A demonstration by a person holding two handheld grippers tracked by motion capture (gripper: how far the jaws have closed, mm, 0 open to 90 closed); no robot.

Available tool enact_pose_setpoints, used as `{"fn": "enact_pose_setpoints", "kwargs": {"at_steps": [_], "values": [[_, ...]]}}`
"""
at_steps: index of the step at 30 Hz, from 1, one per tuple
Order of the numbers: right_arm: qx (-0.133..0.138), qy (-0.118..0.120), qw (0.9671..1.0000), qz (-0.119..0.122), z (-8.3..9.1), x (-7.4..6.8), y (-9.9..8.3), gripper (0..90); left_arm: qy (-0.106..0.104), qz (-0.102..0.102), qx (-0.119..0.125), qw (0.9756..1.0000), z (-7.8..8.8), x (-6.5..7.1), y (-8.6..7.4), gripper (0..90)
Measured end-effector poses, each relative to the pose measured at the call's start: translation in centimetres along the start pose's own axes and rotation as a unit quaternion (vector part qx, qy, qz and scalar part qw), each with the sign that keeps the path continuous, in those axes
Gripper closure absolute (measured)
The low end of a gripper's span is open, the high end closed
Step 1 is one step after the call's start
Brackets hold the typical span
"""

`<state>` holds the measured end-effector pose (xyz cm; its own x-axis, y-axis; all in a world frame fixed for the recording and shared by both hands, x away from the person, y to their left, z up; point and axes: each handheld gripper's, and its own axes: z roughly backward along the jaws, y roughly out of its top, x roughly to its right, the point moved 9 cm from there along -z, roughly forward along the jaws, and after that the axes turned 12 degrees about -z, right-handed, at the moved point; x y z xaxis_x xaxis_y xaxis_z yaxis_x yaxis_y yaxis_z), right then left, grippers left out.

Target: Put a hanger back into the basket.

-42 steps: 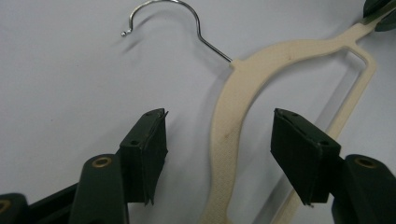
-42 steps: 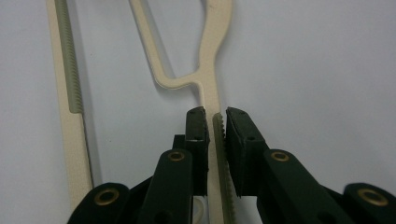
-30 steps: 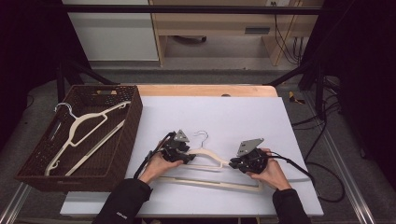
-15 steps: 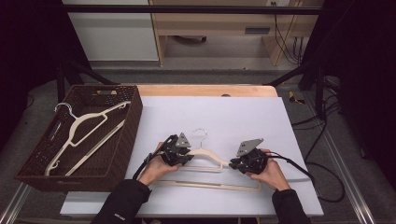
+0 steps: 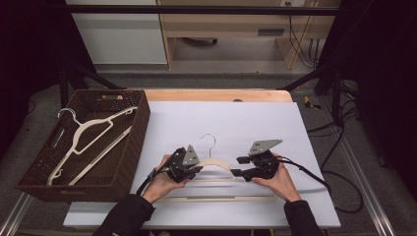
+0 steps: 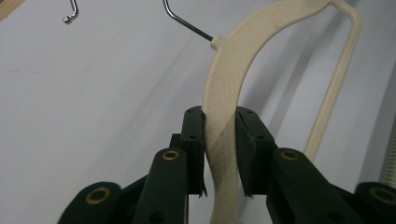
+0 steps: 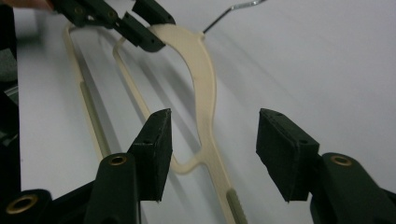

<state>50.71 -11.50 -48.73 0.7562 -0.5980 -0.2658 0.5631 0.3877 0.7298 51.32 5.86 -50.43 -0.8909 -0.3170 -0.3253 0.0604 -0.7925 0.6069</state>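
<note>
Since 1 second ago our right gripper [image 7: 212,154] has just opened off the hanger [image 5: 216,163] | left gripper [image 6: 219,140] clamps its left shoulder, near table [image 5: 305,147] centre | we lift level toward left basket [image 5: 140,123].

A clothes hanger [image 5: 216,166] is lying near the front of the worktop [image 5: 295,128], between the two claws; left of it, a basket [image 5: 133,147] is holding seemingly two more hangers [image 5: 88,135].

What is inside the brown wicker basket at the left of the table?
The basket holds one cream hanger with a metal hook, lying flat. The basket floor under it is dark; the near wall covers the nearest part of the floor.
</note>
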Motion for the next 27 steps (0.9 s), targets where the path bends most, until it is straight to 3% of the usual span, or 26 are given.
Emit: {"fn": "enact_pose_setpoints", "kwargs": {"at_steps": [8, 11, 15, 17, 21, 23, 27], "values": [[-0.003, 0.013, 0.9999, -0.011, -2.4, -1.4, 1.7, 47.5, 0.013, -0.008, 0.002, 0.9999, 1.0, 0.4, 0.1, 74.4], [-0.014, 0.017, 0.9997, -0.014, -3.3, -1.5, 1.6, 53.1, 0.015, -0.007, 0.012, 0.9998, 1.3, 0.7, 0.4, 74.4], [-0.033, 0.032, 0.9988, -0.018, -4.1, -1.9, 1.2, 67.3, 0.011, -0.010, 0.017, 0.9997, 1.6, 1.2, 0.7, 74.5], [-0.044, 0.038, 0.9982, -0.014, -4.3, -2.1, 1.0, 74.8, 0.011, -0.008, 0.022, 0.9997, 1.6, 1.4, 0.8, 74.5], [-0.050, 0.056, 0.9972, -0.005, -3.8, -2.6, 0.8, 76.6, 0.007, -0.010, 0.033, 0.9994, 2.2, 1.9, 1.0, 74.1], [-0.049, 0.064, 0.9967, 0.004, -3.4, -2.9, 0.8, 77.4, -0.006, 0.005, 0.049, 0.9988, 2.8, 2.0, 1.2, 73.3], [-0.045, 0.080, 0.9957, 0.015, -2.5, -3.6, 0.9, 78.8, -0.027, 0.020, 0.065, 0.9973, 4.1, 1.9, 1.2, 61.4]]}}
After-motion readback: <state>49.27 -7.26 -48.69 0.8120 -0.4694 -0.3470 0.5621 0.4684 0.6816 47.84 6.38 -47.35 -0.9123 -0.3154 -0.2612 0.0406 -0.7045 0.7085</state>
